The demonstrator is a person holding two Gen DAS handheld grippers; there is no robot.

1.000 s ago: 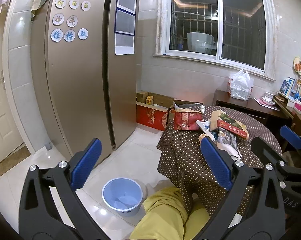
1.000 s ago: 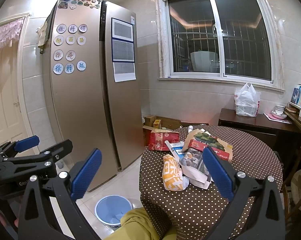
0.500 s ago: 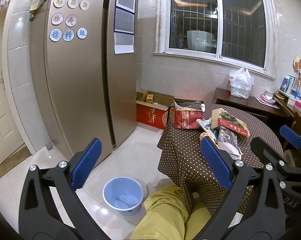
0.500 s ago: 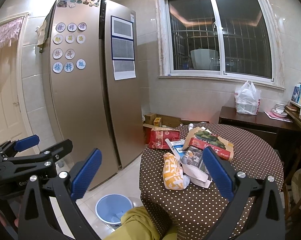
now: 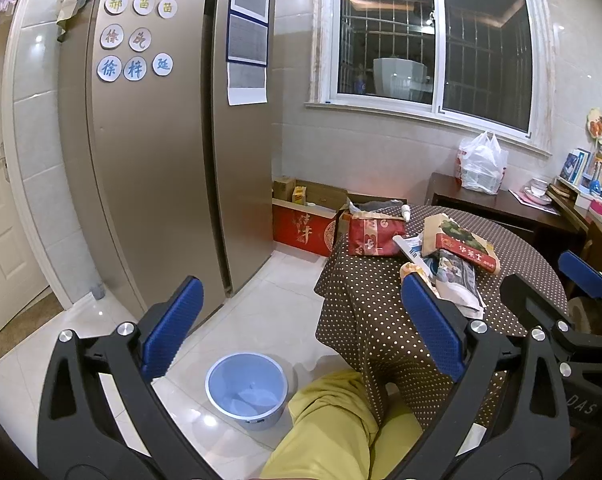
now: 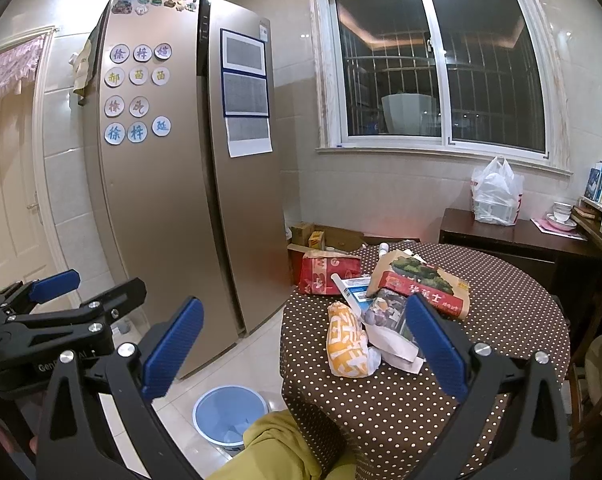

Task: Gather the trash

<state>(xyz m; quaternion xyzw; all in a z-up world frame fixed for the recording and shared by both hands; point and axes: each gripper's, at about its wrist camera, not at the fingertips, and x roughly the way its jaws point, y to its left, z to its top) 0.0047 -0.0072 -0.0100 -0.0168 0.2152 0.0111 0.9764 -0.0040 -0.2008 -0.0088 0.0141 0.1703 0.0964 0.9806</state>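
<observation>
We have not picked up any trash yet, as far as we can see. Our left gripper (image 5: 301,312) is wide open and holds nothing. Our right gripper (image 6: 305,340) is wide open too, and it is empty.

The trash sits in a pile on the table (image 6: 501,320) with the dotted cloth. We see a yellow wrapper (image 6: 347,342) near the front edge. Just beside it lies a white bag (image 6: 393,344), touching the wrapper. Behind them is a brown packet (image 6: 421,280) with a red band. A red bag (image 6: 327,272) stands at the far left side of the table. A white tube (image 6: 347,290) lies between the red bag and the brown packet.

The blue bin (image 5: 247,388) is on the floor, below the table and next to our yellow knee (image 5: 333,412). We can see something pale at the bottom of the bin, but we cannot tell what it is.

So we think nearly all the work is left. Every piece on the table still has to go in the bin. The yellow wrapper looks like the closest one to our right gripper, so we guess it goes first.
</observation>
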